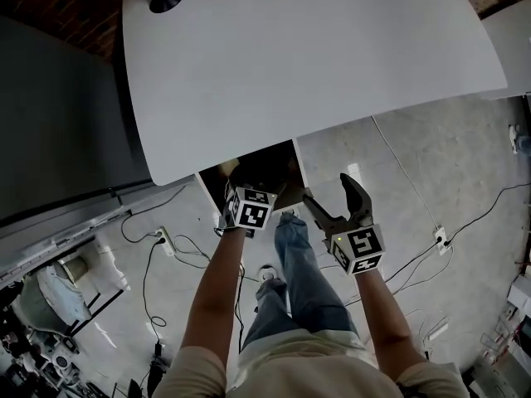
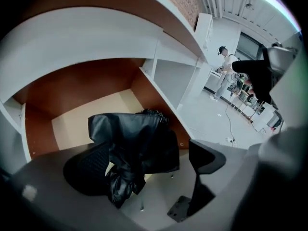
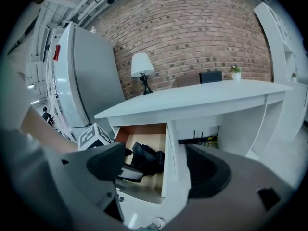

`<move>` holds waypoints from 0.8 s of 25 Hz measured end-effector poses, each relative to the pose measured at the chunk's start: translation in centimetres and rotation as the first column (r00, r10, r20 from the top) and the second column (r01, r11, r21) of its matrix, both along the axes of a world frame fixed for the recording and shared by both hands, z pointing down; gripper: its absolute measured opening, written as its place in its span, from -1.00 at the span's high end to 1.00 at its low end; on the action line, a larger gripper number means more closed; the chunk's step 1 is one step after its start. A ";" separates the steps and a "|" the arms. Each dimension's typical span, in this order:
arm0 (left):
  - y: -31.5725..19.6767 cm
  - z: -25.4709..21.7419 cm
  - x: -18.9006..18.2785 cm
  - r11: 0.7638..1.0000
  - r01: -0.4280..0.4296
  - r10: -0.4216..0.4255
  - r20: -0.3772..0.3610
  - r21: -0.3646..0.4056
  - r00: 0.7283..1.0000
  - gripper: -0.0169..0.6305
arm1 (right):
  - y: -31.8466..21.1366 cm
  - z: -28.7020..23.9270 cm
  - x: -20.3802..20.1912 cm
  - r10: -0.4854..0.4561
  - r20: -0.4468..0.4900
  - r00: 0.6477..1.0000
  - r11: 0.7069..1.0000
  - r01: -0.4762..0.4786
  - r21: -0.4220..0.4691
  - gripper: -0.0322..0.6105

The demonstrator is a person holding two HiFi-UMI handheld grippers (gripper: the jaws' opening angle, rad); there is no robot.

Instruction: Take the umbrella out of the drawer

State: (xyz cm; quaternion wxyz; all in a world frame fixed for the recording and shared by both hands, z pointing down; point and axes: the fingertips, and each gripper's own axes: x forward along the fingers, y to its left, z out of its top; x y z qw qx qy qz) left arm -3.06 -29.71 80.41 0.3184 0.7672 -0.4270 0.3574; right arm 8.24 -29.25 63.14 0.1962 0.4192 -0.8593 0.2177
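Here: left gripper (image 2: 149,159) wide open astride black folded umbrella (image 2: 137,141) in drawer (image 2: 82,121), not gripping. Right gripper (image 3: 158,167) open, empty. Umbrella likely light, soft, slippery; clamp bundled middle.

The head view looks steeply down from above the white desk (image 1: 315,56), onto its top and the open drawer (image 1: 217,172) below its near edge. The left gripper view sits close over the drawer's front edge, looking in. The right gripper view faces the desk's front from farther back, sharing that drawer.
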 end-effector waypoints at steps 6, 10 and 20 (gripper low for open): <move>-1.2 3.8 -0.5 0.998 0.009 -0.006 0.052 -0.065 0.999 -0.72 | -0.7 2.4 0.3 0.010 0.020 1.000 0.999 -0.010 -0.036 -0.28; -1.4 6.0 -0.1 0.997 -0.017 0.023 0.071 -0.081 0.997 -0.73 | -0.9 3.9 0.5 0.015 0.029 0.999 0.998 -0.014 -0.058 -0.28; -2.2 9.6 -1.0 0.995 -0.040 0.062 0.236 -0.095 0.970 -0.49 | -2.4 5.4 1.2 0.049 0.049 0.998 0.997 -0.045 -0.067 -0.28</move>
